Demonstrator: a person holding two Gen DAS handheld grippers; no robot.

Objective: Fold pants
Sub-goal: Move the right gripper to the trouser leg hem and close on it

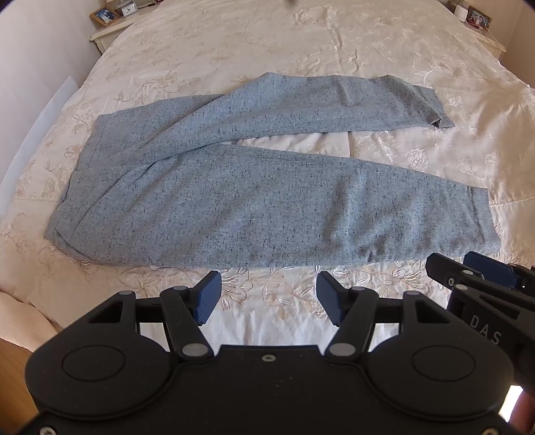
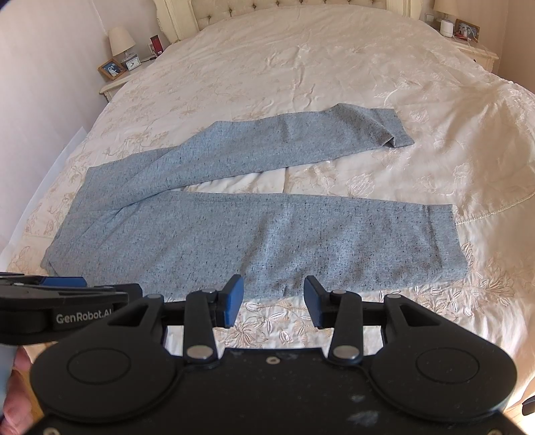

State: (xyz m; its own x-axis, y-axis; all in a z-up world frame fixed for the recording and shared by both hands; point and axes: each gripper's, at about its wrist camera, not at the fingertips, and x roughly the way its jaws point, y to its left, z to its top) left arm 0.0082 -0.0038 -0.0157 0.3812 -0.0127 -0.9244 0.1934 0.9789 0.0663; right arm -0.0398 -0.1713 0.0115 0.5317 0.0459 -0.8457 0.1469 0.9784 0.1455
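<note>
Pants [image 1: 234, 200] lay flat near the bed's [image 1: 301, 43] near edge, long axis parallel to that edge, waistband toward its left side, legs splayed apart toward the right. Left gripper [image 1: 268, 302] and right gripper [image 2: 273, 301] hovered side by side just short of the near leg, both with jaws apart and empty. Left sat nearer the waistband, right nearer the cuff.

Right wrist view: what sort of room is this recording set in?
A home bedroom, most likely: a wide bed under an embroidered cream bedspread, a tufted headboard, and a nightstand carrying a lamp and a framed photo.
</note>
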